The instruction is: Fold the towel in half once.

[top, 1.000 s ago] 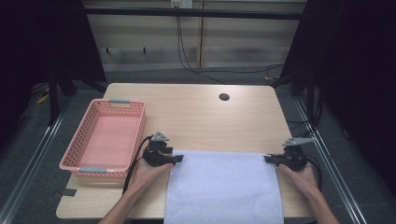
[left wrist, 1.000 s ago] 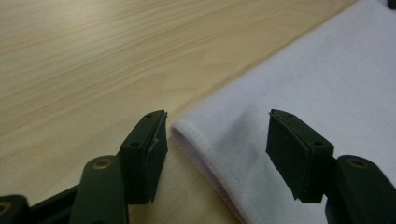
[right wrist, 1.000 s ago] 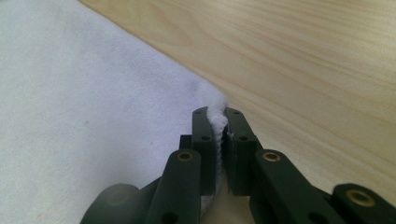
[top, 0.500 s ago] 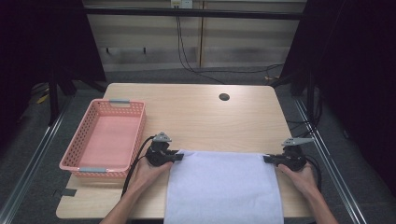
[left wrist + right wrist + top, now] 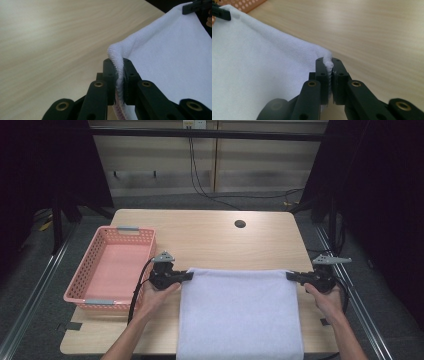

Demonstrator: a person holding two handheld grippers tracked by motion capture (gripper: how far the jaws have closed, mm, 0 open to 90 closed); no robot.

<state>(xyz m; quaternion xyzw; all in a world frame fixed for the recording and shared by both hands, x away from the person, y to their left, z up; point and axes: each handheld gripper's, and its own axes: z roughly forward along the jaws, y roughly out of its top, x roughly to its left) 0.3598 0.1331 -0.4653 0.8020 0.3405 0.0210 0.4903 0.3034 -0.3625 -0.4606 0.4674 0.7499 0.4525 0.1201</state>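
A white towel point(image 5: 240, 312) lay spread over the near half of the wooden table point(image 5: 210, 235), its far edge stretched straight between the two grippers and its near end running past the table's 6 o'clock edge. In the high view the left gripper point(image 5: 188, 276) sat at about 9 o'clock from the towel's middle, at the towel's far left corner, and the right gripper point(image 5: 290, 276) sat at about 3 o'clock, at the far right corner. A hand point(image 5: 156, 295) held the left gripper from below, and the other hand point(image 5: 327, 301) held the right one.

In the left gripper view the black jaws had just been closing, and now they pinched the towel's corner point(image 5: 119, 72) between them, the hemmed edge bulging up over the pads. At 1 o'clock in that view the tip of the right gripper point(image 5: 197, 6) bit the opposite corner. In the right gripper view the jaws were pressed together on the other corner point(image 5: 328, 65), a small tuft of cloth standing above the pads. At 10 o'clock in that view the tip of the left gripper point(image 5: 222, 13) showed on the cloth.

A pink basket point(image 5: 145, 245) stood on the table at 9 o'clock, just beside the left gripper. A dark round hole point(image 5: 240, 224) marked the tabletop at 12 o'clock, well apart from the towel.
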